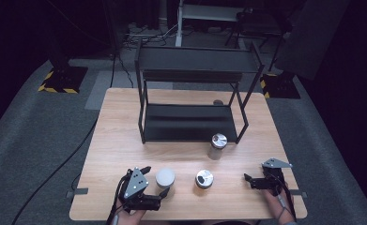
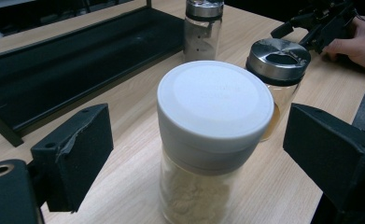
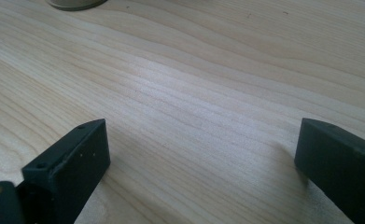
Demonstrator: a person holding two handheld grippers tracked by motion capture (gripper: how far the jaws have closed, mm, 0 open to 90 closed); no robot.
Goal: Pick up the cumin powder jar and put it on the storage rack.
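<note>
Jars stand in a loose row across the near half of the surface [image 1: 125, 140], and the left hand-held gripper [image 1: 160, 180] sits around the nearest of them, the white-lidded jar [image 1: 165, 178]. In the left gripper view that jar [image 2: 215, 135] stands upright between the two black pads [image 2: 77, 154], with a clear gap on each side, so the jaws are open and nothing is clamped yet. They straddle the jar at about the height of its lid and shoulder, probably so the foam can close on the wide, rigid part and not on the glass below. The pale powder inside gives a reason to keep it upright.

Just beyond it stands a second jar with a metal shaker lid [image 2: 278, 63], close enough that the far pad has little room to spare; that likely explains why the approach comes in from the near edge. A third jar [image 1: 218, 143] waits farther off, right at the front edge of the black two-tier shelf [image 1: 190, 124], which looks like the place these jars are meant to go.

The right hand-held gripper [image 1: 251, 180] rests low near the right edge, jaws spread over bare wood, holding nothing; parked there it stays out of the way. What the small round thing at the top of its own view is, I cannot say for sure
</note>
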